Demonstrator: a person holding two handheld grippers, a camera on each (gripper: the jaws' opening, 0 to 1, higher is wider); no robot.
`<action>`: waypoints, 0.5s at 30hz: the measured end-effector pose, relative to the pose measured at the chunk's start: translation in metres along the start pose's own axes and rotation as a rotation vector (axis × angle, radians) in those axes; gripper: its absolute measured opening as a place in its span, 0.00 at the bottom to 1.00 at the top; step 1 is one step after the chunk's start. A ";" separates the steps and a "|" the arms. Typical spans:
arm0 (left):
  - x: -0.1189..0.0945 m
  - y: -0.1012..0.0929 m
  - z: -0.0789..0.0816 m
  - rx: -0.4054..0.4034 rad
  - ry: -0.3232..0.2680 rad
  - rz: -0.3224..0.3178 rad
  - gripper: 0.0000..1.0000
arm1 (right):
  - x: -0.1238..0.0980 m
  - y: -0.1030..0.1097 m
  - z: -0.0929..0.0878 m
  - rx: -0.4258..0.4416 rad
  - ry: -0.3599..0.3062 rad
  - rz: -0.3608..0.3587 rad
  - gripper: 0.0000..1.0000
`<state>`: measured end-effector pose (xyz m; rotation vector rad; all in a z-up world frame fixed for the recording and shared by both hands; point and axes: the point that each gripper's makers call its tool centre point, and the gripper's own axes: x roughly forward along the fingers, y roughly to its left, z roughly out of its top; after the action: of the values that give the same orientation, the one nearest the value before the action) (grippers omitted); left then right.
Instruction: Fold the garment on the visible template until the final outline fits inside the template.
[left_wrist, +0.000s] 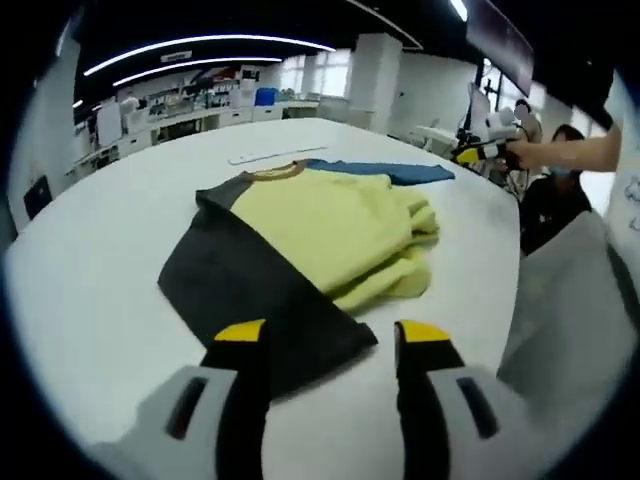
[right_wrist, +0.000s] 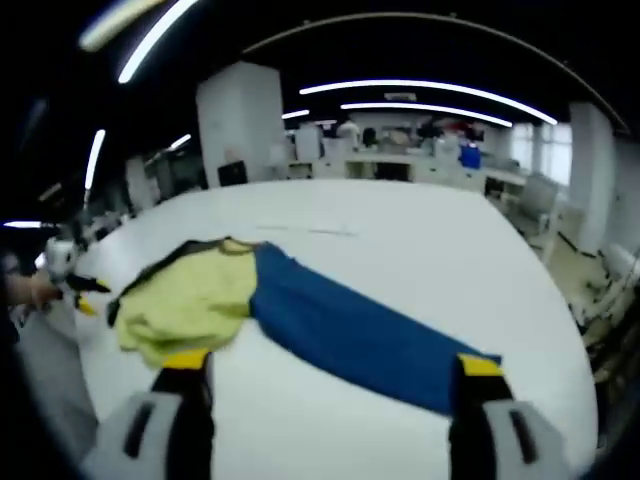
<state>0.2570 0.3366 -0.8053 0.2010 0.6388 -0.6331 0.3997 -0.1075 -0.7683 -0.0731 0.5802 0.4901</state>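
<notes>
Garment (left_wrist: 320, 235) between parted left claw (left_wrist: 330, 340) jaws

- A white table (left_wrist: 90, 300) spreads wide across the room.
- Beyond the table, long benches (left_wrist: 200, 115) carry clutter, with a blue bin (left_wrist: 265, 96) on them.
- Past the benches, bright windows (left_wrist: 315, 72) and a white pillar (right_wrist: 238, 125).
- Curved light strips (right_wrist: 430, 88) cross the dark ceiling above the table.

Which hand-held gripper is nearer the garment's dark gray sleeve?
Left. The left hand-held gripper hovers open right at the dark gray sleeve; the right hand-held gripper is at the opposite blue sleeve.
</notes>
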 end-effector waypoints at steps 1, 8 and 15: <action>0.002 -0.003 -0.003 0.063 0.025 -0.003 0.39 | -0.002 0.001 -0.001 0.003 0.000 -0.001 0.99; 0.011 -0.008 -0.012 0.257 0.081 -0.037 0.27 | -0.015 0.001 -0.004 0.044 -0.025 -0.019 0.99; 0.018 -0.016 -0.019 0.425 0.154 -0.029 0.15 | -0.030 -0.001 -0.010 0.077 -0.037 -0.038 0.94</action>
<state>0.2492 0.3214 -0.8309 0.6427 0.6502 -0.7826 0.3733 -0.1227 -0.7603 -0.0015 0.5604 0.4306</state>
